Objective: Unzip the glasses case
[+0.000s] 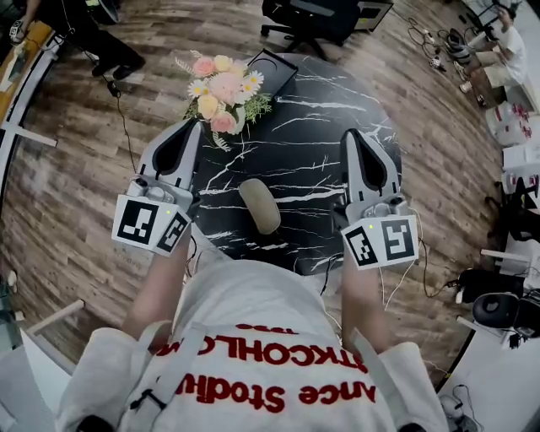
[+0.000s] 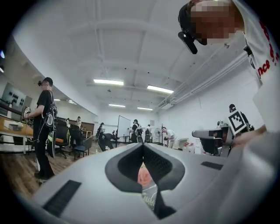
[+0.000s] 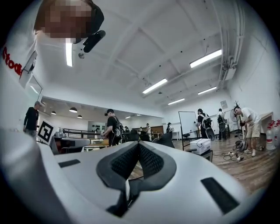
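Observation:
In the head view a beige oval glasses case (image 1: pixel 260 205) lies zipped on the round black marble table (image 1: pixel 329 126), near its front edge. Both grippers hang level above the table and touch nothing. My left gripper (image 1: pixel 196 125) is up and left of the case, tips met, nothing between them. My right gripper (image 1: pixel 350 133) is up and right of it, also shut and empty. In the left gripper view the left gripper (image 2: pixel 141 143) points across the room with its tips together. The right gripper (image 3: pixel 139 144) looks the same in the right gripper view. Neither gripper view shows the case.
A bouquet of pink and yellow flowers (image 1: pixel 221 93) stands at the table's far left, close to the left gripper's tip. A black tray (image 1: pixel 268 72) lies behind it. An office chair (image 1: pixel 308 18) stands beyond the table. Cables trail over the wooden floor (image 1: pixel 76 194), and several people stand around the room.

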